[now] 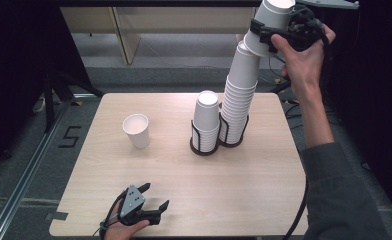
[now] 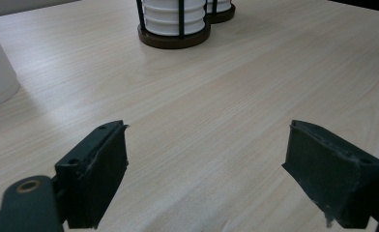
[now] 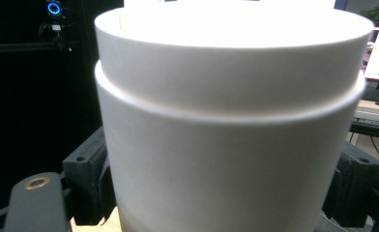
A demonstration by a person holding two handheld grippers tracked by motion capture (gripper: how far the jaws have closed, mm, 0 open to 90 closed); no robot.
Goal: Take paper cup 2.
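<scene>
A pale wood-grain table lies under the left gripper and stretches away ahead of its jaws. Left of that gripper, past the table's edge, the grey floor carries a metal rail and a black "5" mark. A dark scrap of tape sits just beside the table's near corner. Light wooden furniture stands well to the left of the raised right gripper. In the right gripper view a blue ring light glows above the left jaw against black.

Only readable thing I can find is a big black "5" marked on the grey floor just left of the bench (looks like tape). Cups and holders carry no print I can make out.
</scene>
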